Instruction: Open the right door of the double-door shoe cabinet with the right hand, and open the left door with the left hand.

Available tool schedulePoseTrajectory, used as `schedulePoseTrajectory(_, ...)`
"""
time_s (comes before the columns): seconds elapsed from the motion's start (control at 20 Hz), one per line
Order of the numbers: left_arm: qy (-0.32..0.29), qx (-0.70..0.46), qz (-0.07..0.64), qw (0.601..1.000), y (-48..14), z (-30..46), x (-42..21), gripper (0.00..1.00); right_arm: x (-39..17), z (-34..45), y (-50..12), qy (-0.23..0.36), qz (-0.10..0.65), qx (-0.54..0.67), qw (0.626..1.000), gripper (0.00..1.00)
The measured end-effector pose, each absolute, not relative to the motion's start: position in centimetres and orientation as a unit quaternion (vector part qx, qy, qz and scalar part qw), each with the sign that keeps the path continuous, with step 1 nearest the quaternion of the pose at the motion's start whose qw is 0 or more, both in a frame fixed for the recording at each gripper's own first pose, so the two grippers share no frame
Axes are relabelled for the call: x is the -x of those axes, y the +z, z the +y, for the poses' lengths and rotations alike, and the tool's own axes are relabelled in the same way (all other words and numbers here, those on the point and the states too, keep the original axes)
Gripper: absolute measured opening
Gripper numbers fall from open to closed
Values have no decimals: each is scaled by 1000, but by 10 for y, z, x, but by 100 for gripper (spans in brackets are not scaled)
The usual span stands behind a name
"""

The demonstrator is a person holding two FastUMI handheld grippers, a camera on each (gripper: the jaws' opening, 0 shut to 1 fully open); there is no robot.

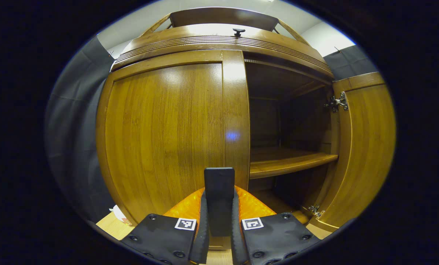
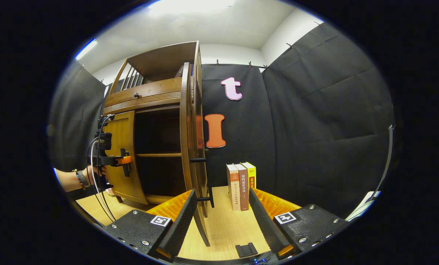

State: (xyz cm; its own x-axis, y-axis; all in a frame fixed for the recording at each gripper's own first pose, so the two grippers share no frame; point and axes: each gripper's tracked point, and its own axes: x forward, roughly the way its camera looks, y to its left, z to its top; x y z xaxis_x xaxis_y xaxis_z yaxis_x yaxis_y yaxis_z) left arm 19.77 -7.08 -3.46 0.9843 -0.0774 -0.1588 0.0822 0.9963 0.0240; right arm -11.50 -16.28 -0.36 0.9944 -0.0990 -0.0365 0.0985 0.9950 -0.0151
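Observation:
In the left gripper view the cabinet's left door (image 1: 164,136) stands closed in front of me. My left gripper (image 1: 219,195) is shut on its black upright handle (image 1: 219,180). The right door (image 1: 366,147) is swung wide open, baring a dark inside with a shelf (image 1: 289,162). In the right gripper view the right door (image 2: 187,140) shows edge-on, with black handles (image 2: 198,160) sticking out. My right gripper (image 2: 223,217) is open; the door's lower edge runs between its fingers without being pressed. Farther left, a hand (image 2: 94,171) holds the left gripper (image 2: 125,161) against the left door (image 2: 122,176).
Three upright books (image 2: 241,184) stand on the wooden table (image 2: 223,228) beside the open door. A small black piece (image 2: 246,250) lies near the table's front edge. The cabinet top carries a drawer with a dark knob (image 1: 238,31). Black cloth walls close the booth.

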Motion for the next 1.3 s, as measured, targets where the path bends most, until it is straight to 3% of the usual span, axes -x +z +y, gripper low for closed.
schedulePoseTrajectory(0.5, -31, -23, 89, 995, -17, -37, -113, 30, 101, -140, -8, -30, 33, 26, 999, 87)
schedulePoseTrajectory(0.9, 25, -35, 92, 995, 1, 31, -42, 29, 87, -129, -12, -17, 43, 24, 999, 87)
schedulePoseTrajectory(0.95, 37, -43, 89, 994, 2, 43, -33, 26, 84, -128, -11, -17, 42, 23, 999, 94)
schedulePoseTrajectory(1.0, 48, -52, 89, 993, 3, 56, -26, 25, 83, -127, -10, -17, 41, 20, 999, 87)
schedulePoseTrajectory(1.15, 75, -57, 89, 992, 10, 92, -9, 18, 82, -122, -10, -13, 42, 14, 999, 87)
schedulePoseTrajectory(1.2, 77, -55, 89, 992, 10, 103, -8, 16, 81, -122, -12, -12, 44, 16, 999, 94)
schedulePoseTrajectory(1.25, 76, -53, 90, 992, 11, 111, -6, 16, 80, -122, -13, -13, 47, 19, 999, 87)
schedulePoseTrajectory(1.3, 76, -54, 87, 992, 13, 118, -5, 14, 80, -121, -12, -14, 49, 22, 998, 87)
